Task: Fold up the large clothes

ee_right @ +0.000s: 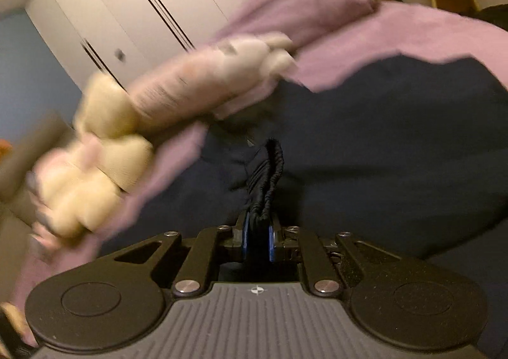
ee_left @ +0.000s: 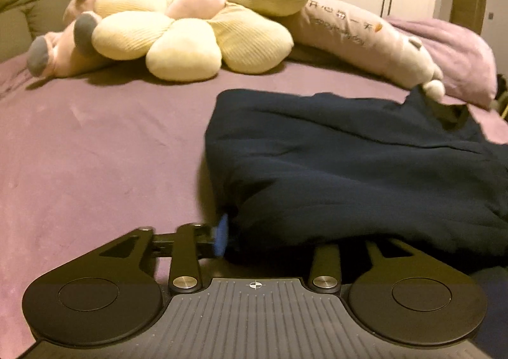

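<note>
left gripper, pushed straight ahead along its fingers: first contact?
The dark navy garment: it already drapes over the left gripper and covers its right finger. Beyond lies the long plush pillow, though depth is unclear.

Dark navy garment (ee_left: 365, 168) lies bunched on the purple bedsheet (ee_left: 95, 152), right of centre in my left wrist view, creased, with diagonal folds running across the top. Its near edge drapes over my left gripper (ee_left: 273, 241) (right finger hidden under the cloth). My right gripper (ee_right: 257, 240) pinches a gathered black elastic edge (ee_right: 268, 181), which stands up from the pads. Right view is motion-blurred.
</note>
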Motion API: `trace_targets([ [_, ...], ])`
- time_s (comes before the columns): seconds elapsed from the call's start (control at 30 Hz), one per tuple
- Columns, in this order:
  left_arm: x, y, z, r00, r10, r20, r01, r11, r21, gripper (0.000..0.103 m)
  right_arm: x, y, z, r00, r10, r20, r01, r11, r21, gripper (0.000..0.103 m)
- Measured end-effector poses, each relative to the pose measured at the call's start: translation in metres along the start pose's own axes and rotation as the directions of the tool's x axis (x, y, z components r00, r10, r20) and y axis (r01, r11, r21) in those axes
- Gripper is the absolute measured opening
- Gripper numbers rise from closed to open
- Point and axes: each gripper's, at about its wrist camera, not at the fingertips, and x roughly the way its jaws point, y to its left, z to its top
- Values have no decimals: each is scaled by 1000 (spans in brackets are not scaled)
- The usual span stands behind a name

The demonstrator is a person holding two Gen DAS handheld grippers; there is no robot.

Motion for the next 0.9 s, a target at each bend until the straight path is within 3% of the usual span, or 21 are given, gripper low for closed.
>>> trace_targets([
  [0.07,4,8,-2,1000,-21,-7,21,999,-47,53,10,-14,-5,999,26,-25,-25,999,39,13],
  [0.2,12,22,-1,999,-38,-36,32,989,-145,54,6,-34,0,983,181,-8,-174,958,227,27],
  [0.3,7,18,0,1000,-24,-20,22,993,-115,51,20,-28,-2,978,201,-49,-184,953,239,27],
  [0.33,4,17,0,1000,-15,-12,13,994,-105,51,22,-20,-1,981,182,-59,-166,963,211,19],
  [0.4,-3,16,2,1000,6,5,-6,996,-92,59,17,0,5,989,137,-50,-131,986,99,14],
  [0.43,-6,15,3,1000,20,12,-19,997,-79,67,8,11,9,992,124,-20,-123,991,44,13],
  [0.5,-14,11,6,998,30,47,-28,999,-38,71,-16,25,22,990,120,76,-119,993,-15,12],
  [0.6,-28,-3,11,993,27,114,-32,999,39,71,-60,34,43,965,151,215,-143,988,-54,12],
  [0.73,-42,-28,17,984,-40,175,19,993,119,62,-91,27,58,937,67,343,-28,993,-117,12],
  [0.8,-39,-42,16,985,-68,158,41,985,169,61,-89,16,62,935,9,355,36,992,-119,12],
  [0.9,-29,-51,9,990,-119,76,103,976,193,64,-68,-11,63,947,-92,309,123,989,-84,12],
])
